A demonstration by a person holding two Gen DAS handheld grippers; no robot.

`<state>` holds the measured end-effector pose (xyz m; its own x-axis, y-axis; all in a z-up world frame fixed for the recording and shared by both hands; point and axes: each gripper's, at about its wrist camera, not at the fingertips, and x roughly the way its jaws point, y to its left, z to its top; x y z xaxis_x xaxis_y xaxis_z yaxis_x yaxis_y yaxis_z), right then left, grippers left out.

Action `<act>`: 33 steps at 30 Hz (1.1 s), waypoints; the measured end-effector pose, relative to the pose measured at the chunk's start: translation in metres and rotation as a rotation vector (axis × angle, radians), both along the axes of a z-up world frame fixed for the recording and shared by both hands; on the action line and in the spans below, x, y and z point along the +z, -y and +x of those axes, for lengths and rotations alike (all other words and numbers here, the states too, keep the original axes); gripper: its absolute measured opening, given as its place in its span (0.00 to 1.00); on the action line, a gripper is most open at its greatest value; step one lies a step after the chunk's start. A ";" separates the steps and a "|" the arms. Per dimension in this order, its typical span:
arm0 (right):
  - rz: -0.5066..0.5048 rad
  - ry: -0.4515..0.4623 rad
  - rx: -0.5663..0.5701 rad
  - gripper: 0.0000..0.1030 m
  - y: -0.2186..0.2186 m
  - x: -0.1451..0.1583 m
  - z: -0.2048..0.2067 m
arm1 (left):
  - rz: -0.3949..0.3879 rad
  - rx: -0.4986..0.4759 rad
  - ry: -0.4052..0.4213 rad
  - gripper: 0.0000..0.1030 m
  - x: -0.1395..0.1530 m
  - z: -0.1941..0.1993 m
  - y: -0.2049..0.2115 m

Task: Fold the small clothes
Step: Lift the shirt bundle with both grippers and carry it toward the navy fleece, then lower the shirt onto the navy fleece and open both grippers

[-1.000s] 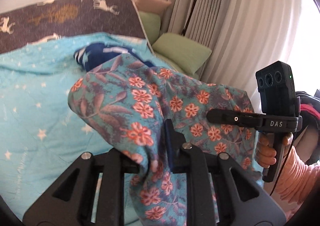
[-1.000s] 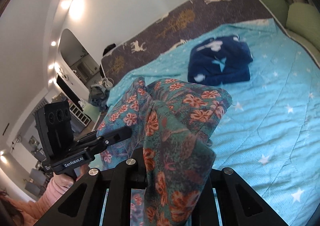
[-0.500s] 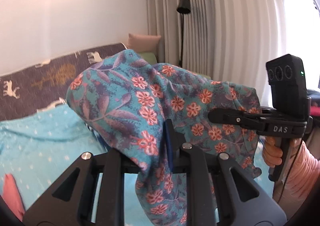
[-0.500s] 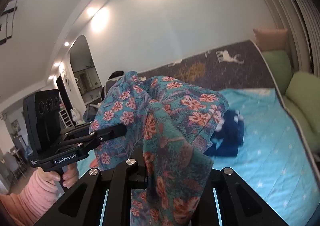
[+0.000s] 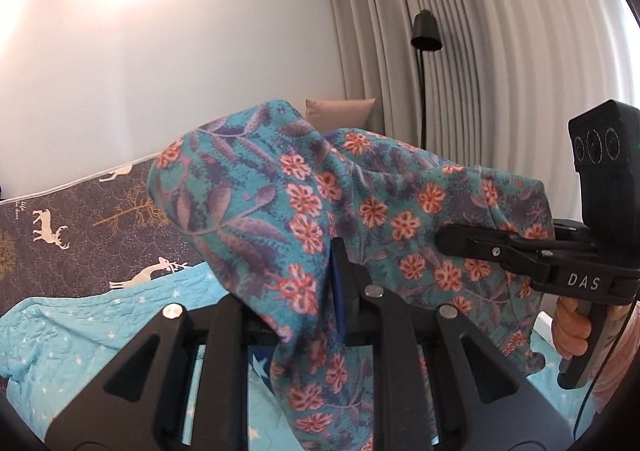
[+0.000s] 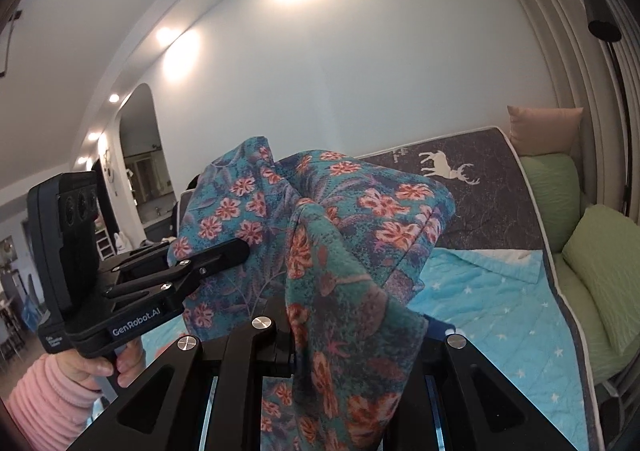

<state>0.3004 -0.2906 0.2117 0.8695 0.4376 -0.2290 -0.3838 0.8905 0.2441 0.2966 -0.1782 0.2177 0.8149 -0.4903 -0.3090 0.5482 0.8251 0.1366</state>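
Teal cloth (image 5: pixel 304 219) with orange flowers, lifted much higher than a second ago. Then low over the blue star bed (image 5: pixel 80 331), now up in front of the white wall (image 5: pixel 180 71). Blue folded bundle from before mostly gone from sight behind it. Left tool (image 5: pixel 332 283) clenched on one bunched edge, right tool (image 6: pixel 296 331) clenched on another. Hung between both, crumpled, drooping in soft folds. Pink sleeve (image 6: pixel 44 395) low at the side.
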 end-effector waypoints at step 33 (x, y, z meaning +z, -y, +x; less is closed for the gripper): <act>-0.088 -0.429 -0.365 0.60 0.057 -0.225 0.194 | 0.053 0.295 -0.389 0.62 -0.240 0.180 0.003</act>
